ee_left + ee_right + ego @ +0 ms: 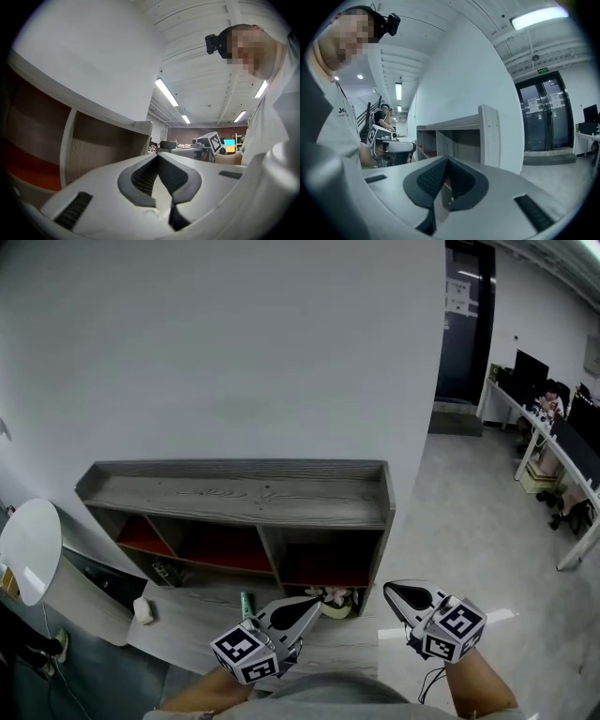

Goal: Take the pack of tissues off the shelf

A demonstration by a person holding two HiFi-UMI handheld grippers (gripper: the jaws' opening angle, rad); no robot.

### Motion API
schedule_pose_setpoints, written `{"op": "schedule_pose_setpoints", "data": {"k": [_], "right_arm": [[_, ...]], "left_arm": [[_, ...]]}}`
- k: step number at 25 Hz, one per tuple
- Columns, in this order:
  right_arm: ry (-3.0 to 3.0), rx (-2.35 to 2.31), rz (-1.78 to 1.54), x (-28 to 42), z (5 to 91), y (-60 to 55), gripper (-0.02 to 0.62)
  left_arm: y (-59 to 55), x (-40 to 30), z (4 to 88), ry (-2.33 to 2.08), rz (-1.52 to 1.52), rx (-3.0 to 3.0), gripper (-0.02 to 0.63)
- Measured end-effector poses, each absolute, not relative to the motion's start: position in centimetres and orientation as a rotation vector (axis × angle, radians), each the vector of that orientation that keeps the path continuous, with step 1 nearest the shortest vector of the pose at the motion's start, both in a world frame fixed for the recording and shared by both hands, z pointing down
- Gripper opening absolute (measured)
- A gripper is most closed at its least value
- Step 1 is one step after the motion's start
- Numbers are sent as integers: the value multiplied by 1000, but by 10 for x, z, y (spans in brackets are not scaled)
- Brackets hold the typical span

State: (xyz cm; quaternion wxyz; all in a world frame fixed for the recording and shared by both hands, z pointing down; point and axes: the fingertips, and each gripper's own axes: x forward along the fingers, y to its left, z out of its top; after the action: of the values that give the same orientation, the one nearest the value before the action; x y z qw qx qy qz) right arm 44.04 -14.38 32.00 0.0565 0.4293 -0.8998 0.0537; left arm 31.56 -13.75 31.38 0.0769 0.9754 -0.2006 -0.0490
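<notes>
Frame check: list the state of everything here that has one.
Left gripper: shut, holding nothing.
Right gripper: shut, holding nothing.
Glass double doors: closed.
Ceiling light: on.
Shelf: upright, compartments open-fronted.

Bright, even, cool indoor light. Head view: sharp, wide-angle, edges bow, lower left corner darker. Shelf (234, 493) top evenly lit, its compartments in shadow. Wall (234, 343) flat grey, no glare, only soft shadows. Both gripper views: heavy fisheye, black round border, straight lines bend. Ceiling strip lights (166, 92) blown out in left gripper view; shelf there dim at left. Another strip light (536, 16) glares at top right of right gripper view. Left tongs (157, 157) and right tongs (446, 161) close up, a bit soft.
</notes>
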Motion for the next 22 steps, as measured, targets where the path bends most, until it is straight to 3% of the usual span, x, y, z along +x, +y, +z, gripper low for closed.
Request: {"op": "schedule_pose_setpoints", "data": {"k": [22], "right_arm": [[-2782,1345,217,418,335,-120,11]], "left_arm": [[-126,286,328,-562,-91,2931,12]]}}
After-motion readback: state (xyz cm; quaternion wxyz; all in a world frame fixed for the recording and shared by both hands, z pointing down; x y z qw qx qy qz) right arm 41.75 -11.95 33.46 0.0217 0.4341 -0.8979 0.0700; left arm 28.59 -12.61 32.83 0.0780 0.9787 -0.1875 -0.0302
